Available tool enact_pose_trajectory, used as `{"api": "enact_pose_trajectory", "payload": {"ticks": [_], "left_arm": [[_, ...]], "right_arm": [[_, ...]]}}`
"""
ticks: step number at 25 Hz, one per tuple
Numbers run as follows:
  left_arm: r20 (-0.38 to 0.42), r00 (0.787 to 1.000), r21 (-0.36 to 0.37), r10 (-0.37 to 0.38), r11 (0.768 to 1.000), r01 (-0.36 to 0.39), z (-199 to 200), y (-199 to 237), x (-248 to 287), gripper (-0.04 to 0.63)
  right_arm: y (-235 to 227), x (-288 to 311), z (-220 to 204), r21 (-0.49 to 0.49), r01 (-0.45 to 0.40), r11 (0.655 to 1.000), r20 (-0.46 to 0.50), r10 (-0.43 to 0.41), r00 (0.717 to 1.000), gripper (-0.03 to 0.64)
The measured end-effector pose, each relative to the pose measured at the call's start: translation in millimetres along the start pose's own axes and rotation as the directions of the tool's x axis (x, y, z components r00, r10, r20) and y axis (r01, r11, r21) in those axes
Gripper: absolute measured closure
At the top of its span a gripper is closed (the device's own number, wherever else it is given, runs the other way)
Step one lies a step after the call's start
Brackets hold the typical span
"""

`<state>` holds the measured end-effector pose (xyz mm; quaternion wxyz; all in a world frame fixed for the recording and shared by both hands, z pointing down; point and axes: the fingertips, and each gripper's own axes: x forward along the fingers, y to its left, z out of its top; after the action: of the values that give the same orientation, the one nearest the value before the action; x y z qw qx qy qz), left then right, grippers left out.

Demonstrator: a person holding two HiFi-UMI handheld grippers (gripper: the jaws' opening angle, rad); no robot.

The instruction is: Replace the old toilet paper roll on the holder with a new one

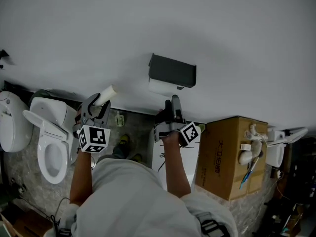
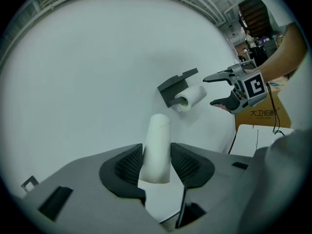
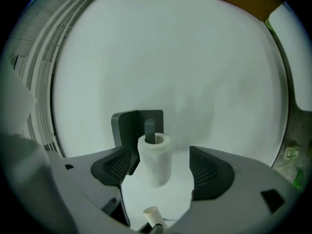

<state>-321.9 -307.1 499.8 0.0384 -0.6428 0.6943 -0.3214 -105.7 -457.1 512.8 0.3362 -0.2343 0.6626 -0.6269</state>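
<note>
Roll (image 3: pixel 155 165) hides most of the spindle (image 3: pixel 149 129) in the right gripper view; only its dark top end looks out above, at the centre of the frame. The roll sits on the holder (image 3: pixel 127 130), which is fixed on the wall (image 3: pixel 195 72). My right tongs (image 3: pixel 161 152) are released: the jaws stand wide on both sides of the roll. The gap is clear at the right pad. At the left pad it is so narrow that I cannot tell if there is touch. At the bottom edge of this view a small pale stub (image 3: pixel 151 213) is cut off, and I cannot say what it is.

In the head view the holder's dark cover hides the upper side of the roll, and my body covers the lower middle of the frame.

My left tongs (image 2: pixel 156 149) are clenched on a white tube (image 2: pixel 159 128), which sticks out toward the wall. In the head view it is left of centre, well apart from the holder.

Both forearms come from the bottom of the head view up toward the wall. The right forearm (image 1: pixel 175 174) is straight below the holder, with its tongs pointing at it. The left tongs lean to the upper right.
</note>
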Motion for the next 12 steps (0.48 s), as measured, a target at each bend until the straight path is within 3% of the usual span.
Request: {"api": "enact_pose_trajectory", "payload": {"ticks": [4, 8, 12], "left_arm": [[0.043, 0.998, -0.004, -0.038, 0.999, 0.038, 17.5, -17.5, 5.4, 0.394], [0.082, 0.994, 0.007, -0.069, 0.998, 0.069, 38.3, -34.7, 12.0, 0.394], [0.128, 0.987, -0.008, -0.094, 0.995, 0.095, 58.2, -49.2, 14.0, 0.394]], "right_arm": [[5.5, -30.4, 31.1, -0.096, 0.054, 0.994, 0.065, -0.047, 0.997, 0.269], [25.6, -54.4, 58.9, -0.197, 0.055, 0.979, 0.103, -0.035, 0.994, 0.331], [43.5, -77.9, 79.0, -0.370, 0.107, 0.923, 0.117, -0.068, 0.991, 0.447]]}}
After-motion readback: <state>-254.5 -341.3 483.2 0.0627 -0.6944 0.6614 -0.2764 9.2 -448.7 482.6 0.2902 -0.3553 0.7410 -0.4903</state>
